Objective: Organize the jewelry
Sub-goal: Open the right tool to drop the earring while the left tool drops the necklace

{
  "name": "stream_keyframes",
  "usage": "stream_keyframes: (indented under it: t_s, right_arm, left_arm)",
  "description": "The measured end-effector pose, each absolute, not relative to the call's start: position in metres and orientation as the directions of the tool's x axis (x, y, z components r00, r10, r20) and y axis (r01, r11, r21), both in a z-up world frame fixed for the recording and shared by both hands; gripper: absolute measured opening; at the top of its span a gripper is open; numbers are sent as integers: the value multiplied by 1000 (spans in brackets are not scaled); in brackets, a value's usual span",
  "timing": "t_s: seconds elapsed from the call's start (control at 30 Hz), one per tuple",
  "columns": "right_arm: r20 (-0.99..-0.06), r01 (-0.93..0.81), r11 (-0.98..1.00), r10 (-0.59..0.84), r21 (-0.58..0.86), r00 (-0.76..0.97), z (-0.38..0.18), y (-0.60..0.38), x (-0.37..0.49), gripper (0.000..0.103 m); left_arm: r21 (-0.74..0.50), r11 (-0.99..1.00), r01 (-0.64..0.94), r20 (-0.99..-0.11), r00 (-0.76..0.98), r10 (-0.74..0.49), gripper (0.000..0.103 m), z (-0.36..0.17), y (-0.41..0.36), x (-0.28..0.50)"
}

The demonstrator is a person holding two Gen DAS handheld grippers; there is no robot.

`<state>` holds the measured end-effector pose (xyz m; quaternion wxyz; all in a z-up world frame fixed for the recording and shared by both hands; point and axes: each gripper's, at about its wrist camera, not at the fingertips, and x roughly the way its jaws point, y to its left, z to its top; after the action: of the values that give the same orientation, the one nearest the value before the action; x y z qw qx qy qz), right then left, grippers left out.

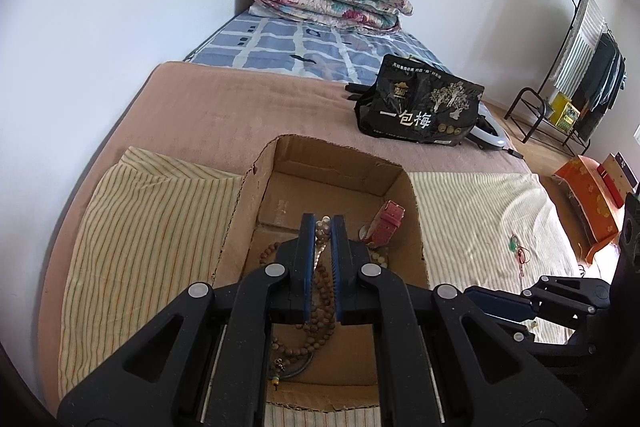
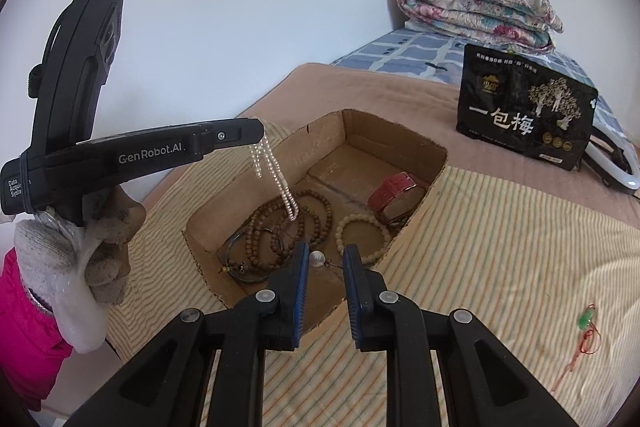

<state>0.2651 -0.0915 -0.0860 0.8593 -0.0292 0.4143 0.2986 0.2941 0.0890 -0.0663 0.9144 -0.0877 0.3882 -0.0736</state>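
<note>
An open cardboard box (image 2: 372, 131) (image 1: 340, 163) sits on a striped cloth on the bed. Inside lie brown wooden bead strands (image 2: 280, 223) (image 1: 316, 331), a cream bead bracelet (image 2: 362, 227), a red-strapped watch (image 2: 396, 193) (image 1: 386, 223) and a dark bangle (image 2: 236, 259). My left gripper (image 1: 323, 223) (image 2: 256, 135) is shut on a pearl necklace (image 2: 276, 175) (image 1: 322, 231), which hangs down into the box. My right gripper (image 2: 326, 255) (image 1: 488, 301) is open at the box's near edge; a small pearl pendant (image 2: 318, 259) shows between its fingers.
A green pendant on a red cord (image 2: 586, 323) (image 1: 516, 247) lies on the striped cloth right of the box. A black snack bag (image 2: 524, 115) and a folded floral quilt (image 2: 476, 7) sit farther back. A clothes rack (image 1: 580, 67) and orange boxes (image 1: 588, 195) stand beside the bed.
</note>
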Motion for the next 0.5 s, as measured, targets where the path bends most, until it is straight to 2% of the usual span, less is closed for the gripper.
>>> stream_keyframes:
  t_s: [0.3,0.37,0.43,0.47,0.5]
  right_arm:
    - [-749,-540,816,487,207,449,-101,-79,273,17]
    - [-751,-539,815,490,213,444,-103,-78,274,21]
    - [-750,-534,820,482,206,453,-105,-78,275,43]
    - [-750,-531,823,479,202,457,-105,-77,275,50]
    - [-748,-529,826,475,197,463,-105,-77,275,65]
  left_arm:
    - [-220,972,80,-714,666,-216,5,-79,89,302]
    - [-211,974,84,-720,660,-213,5,-82,88,303]
    - [-204,975,84,-727,654,-209,6,-85,86,305]
    - [-201,976,80,-731,651,-204,6,-87,86,306]
    - [-201,977,78,-733,649,-202,6,-89,86,306]
